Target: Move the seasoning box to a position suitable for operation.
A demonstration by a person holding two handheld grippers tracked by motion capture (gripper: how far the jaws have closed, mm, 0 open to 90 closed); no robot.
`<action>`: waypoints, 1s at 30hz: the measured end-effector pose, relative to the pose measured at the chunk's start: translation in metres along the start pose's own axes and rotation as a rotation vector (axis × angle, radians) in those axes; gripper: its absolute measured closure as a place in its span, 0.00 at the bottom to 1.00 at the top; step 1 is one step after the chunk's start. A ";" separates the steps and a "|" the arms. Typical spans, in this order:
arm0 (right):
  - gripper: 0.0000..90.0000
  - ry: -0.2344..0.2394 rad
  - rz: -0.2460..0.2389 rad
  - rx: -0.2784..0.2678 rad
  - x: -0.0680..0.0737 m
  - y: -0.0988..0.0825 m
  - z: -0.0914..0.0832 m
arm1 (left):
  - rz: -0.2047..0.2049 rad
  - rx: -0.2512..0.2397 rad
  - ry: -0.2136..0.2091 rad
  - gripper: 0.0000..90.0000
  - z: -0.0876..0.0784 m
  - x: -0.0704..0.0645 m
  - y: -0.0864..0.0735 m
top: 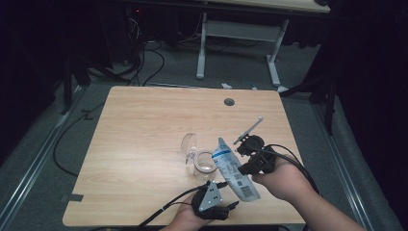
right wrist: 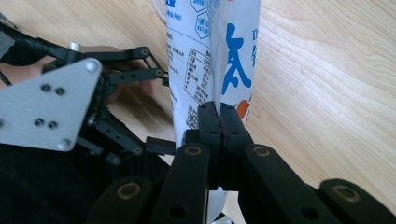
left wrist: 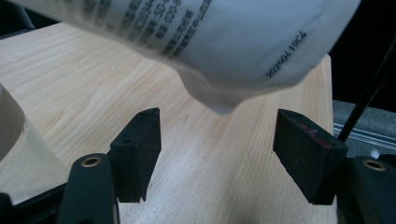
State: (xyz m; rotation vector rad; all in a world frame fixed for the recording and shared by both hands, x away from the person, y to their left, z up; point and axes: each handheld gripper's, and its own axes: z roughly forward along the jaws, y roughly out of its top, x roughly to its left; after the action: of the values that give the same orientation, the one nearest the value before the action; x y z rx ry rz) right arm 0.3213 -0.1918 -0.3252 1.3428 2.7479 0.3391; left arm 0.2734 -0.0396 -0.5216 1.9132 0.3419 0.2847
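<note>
White pouch (right wrist: pixel 219 51), blue print; code reads approx "20250419C4". R gripper (right wrist: pixel 219 121) clamps it; L gripper (left wrist: pixel 217 149) released.

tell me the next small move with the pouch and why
Probably tip the pouch toward the glass cup. The right gripper pinches its edge with jaws shut, the left gripper stands open below its corner, holding nothing, and the cup sits right beside the pouch on the table.
</note>
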 end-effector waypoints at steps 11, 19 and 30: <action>1.00 0.023 -0.011 -0.005 0.004 0.005 0.004 | -0.016 -0.012 0.030 0.33 0.010 -0.001 0.006; 1.00 0.026 -0.008 -0.001 0.004 0.007 0.004 | 0.023 -0.027 0.058 0.48 0.008 -0.008 0.009; 1.00 0.020 -0.022 0.001 0.003 0.009 0.007 | 0.015 -0.020 0.072 0.61 0.004 -0.013 0.012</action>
State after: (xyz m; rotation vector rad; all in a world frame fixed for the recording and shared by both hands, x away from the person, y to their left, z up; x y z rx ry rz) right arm 0.3275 -0.1830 -0.3301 1.3157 2.7769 0.3522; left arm 0.2636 -0.0518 -0.5126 1.8902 0.3717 0.3660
